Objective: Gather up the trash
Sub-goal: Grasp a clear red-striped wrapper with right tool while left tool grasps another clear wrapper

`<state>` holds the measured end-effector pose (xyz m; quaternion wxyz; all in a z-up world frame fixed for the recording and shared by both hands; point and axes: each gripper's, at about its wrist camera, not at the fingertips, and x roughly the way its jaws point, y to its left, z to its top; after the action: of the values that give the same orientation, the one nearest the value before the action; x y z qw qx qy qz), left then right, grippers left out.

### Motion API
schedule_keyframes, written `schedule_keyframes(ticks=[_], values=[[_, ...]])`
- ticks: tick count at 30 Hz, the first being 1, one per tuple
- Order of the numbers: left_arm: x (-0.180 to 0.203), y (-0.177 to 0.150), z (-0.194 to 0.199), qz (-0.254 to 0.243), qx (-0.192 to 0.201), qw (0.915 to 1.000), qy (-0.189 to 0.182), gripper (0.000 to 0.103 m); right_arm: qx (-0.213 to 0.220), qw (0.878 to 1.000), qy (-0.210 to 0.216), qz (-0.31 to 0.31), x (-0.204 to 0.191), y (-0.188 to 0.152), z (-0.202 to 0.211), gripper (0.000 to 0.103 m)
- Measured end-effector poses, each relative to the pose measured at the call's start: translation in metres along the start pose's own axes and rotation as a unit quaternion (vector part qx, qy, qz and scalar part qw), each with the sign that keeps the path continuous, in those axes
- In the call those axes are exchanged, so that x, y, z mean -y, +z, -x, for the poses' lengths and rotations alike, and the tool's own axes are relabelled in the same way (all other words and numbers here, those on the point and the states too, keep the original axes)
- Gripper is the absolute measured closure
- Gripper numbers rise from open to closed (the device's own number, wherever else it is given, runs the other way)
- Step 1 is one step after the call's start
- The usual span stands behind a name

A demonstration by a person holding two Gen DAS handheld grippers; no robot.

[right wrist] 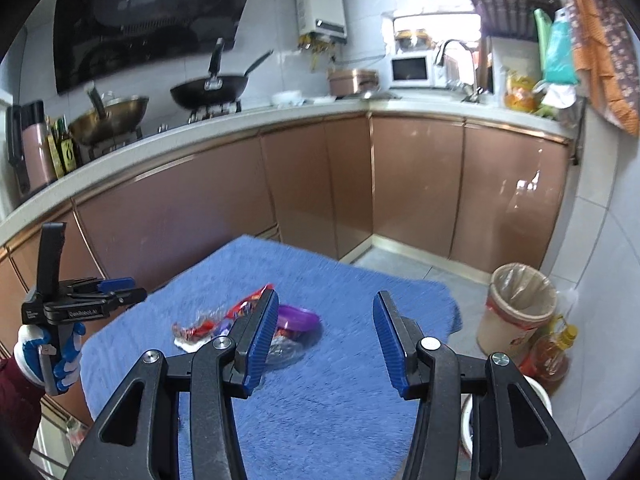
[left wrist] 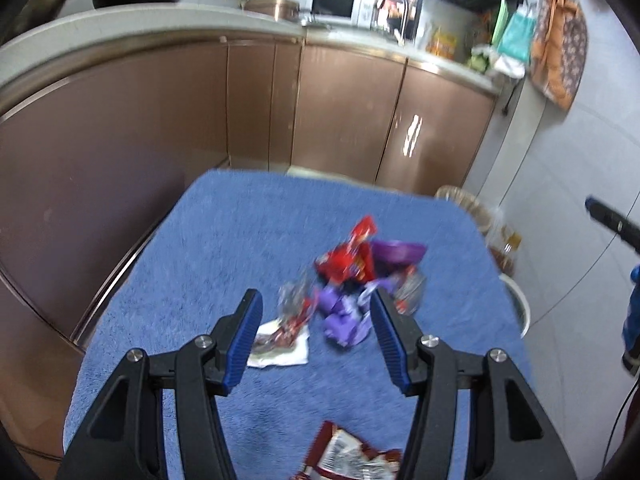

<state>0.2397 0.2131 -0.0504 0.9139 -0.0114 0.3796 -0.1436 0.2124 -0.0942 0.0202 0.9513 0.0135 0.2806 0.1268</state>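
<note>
Daylit, bright; window point(right wrist: 436, 28) blown out. Glare on cabinet doors point(left wrist: 412, 136). Motion blur on wrappers point(left wrist: 352, 276). Fisheye bending, dark corner vignette.

The left wrist view looks forward and down between its own tongs point(left wrist: 316, 312), close above the blue-towelled bench point(left wrist: 224, 240) and the wrapper pile point(left wrist: 356, 280), facing the brown cabinets point(left wrist: 160, 112). The right wrist view sits higher and farther back, facing the same cabinets point(right wrist: 320, 184). Both share the bench point(right wrist: 360, 380), the wrappers point(right wrist: 240, 316) and the microwave point(right wrist: 412, 70).
</note>
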Motion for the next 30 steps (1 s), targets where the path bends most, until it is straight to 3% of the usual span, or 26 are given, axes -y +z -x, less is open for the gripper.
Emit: schedule_keyframes(ticks=[15, 25, 30], values=[[-0.014, -0.017, -0.093, -0.046, -0.071, 0.9964, -0.009, 0.049, -0.113, 0.992, 0.053, 0.010, -0.034, -0.038, -0.132, 0.054], [-0.024, -0.025, -0.112, -0.049, -0.083, 0.9952, -0.019, 0.050, -0.183, 0.977, 0.108, 0.007, -0.066, -0.079, -0.186, 0.054], [-0.027, -0.028, -0.115, -0.049, -0.086, 0.9948, -0.024, 0.050, -0.205, 0.972, 0.116, 0.007, -0.074, -0.095, -0.198, 0.054]])
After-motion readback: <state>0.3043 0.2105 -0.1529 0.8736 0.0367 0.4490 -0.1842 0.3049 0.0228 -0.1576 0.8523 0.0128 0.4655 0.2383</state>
